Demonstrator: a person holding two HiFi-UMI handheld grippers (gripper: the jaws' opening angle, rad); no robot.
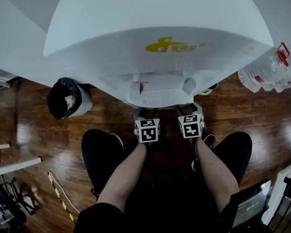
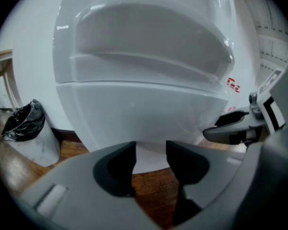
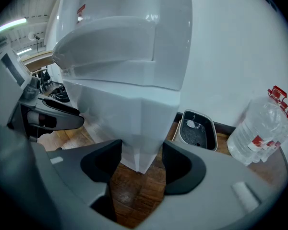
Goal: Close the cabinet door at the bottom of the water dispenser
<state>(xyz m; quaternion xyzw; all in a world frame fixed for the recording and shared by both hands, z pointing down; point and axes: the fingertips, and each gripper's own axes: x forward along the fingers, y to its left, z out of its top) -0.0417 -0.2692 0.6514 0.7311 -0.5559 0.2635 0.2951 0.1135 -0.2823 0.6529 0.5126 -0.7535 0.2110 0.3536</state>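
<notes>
Two grippers low before the tall white plastic water dispenser [image 1: 155,28]
The left gripper [image 2: 151,152] and the right gripper [image 3: 141,152], just beside its base, have jaws partly apart, holding nothing.

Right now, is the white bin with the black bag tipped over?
Upright: white bin with black bag stands on wooden floor, mouth up.

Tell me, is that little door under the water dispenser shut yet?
Nearly, it seems. Done: the door low on the dispenser shows as smooth white, no dark gap. In hand: nothing; the left gripper and right gripper are both open, close before it. Left: perhaps a last push; whether it sits fully flush I cannot tell.
</notes>
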